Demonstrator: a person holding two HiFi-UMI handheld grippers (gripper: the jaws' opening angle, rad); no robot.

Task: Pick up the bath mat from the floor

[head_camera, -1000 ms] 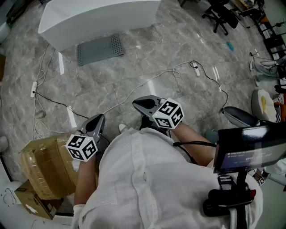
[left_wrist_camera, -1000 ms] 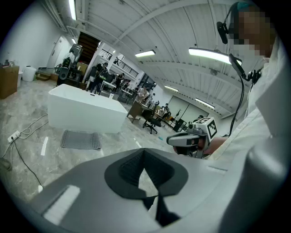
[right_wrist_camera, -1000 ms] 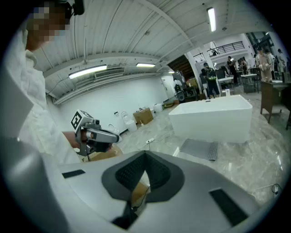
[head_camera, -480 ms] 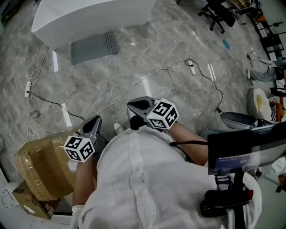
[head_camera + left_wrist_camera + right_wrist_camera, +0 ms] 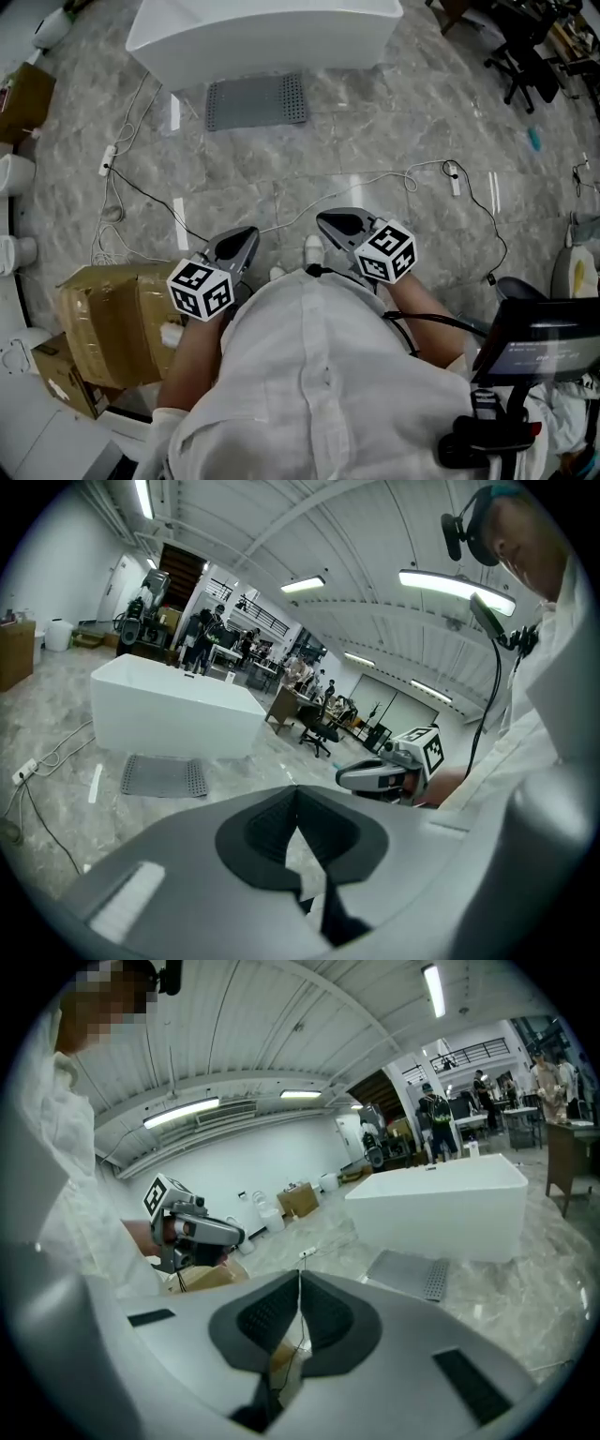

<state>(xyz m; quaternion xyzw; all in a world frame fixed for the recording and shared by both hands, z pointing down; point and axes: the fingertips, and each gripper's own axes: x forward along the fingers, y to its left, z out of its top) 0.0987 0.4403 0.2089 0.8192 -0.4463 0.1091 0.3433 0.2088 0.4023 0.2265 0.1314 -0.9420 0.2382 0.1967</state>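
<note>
Left gripper (image 5: 298,791) and right gripper (image 5: 300,1275) are recorded closed, empty. The grey perforated rectangular bath mat (image 5: 256,101) is seen well ahead, flat on grey marbled floor (image 5: 394,131), just beside a white tub (image 5: 262,37).

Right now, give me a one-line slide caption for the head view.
Person with left tongs and right tongs shut faces the grey bath mat lying flat beside a white tub.
</note>
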